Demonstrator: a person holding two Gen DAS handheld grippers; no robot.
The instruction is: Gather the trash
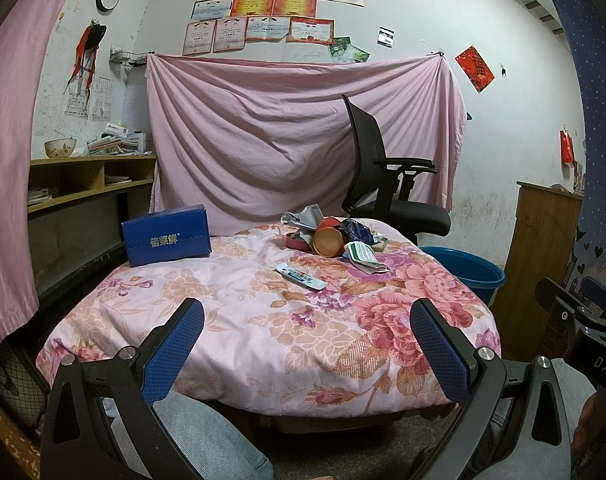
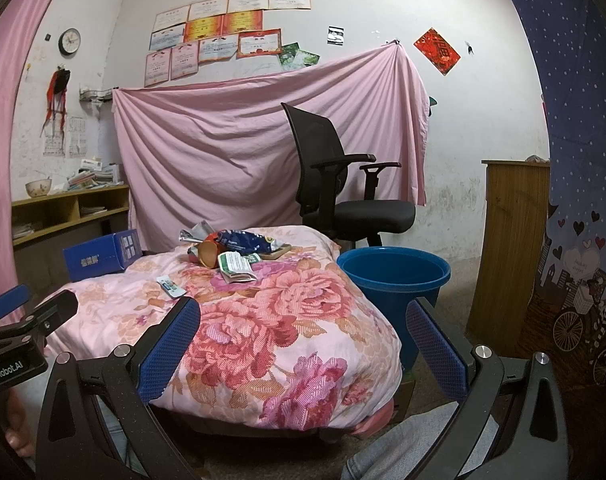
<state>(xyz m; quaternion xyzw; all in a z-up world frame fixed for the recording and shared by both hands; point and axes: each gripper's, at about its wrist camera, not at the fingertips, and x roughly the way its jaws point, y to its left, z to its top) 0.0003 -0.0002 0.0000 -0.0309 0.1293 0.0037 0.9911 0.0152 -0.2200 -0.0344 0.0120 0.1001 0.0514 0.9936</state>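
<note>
Both the left gripper [image 1: 307,344] and the right gripper [image 2: 303,344] hung spread and empty before the floral-covered table [image 1: 231,320], where the trash pile [image 1: 335,236] lay at its far side beside a blue box [image 1: 167,236] with white Chinese lettering, the blue bucket [image 2: 395,276] standing just right; the neighbouring grippers read "DAS" and "GenRobot.AI".

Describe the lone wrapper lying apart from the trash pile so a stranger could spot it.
Start at the floral quilt covering the table. The trash pile sits at its far side. Nearer the grippers lies the flat narrow sachet, white and blue, alone and uncrumpled.
</note>
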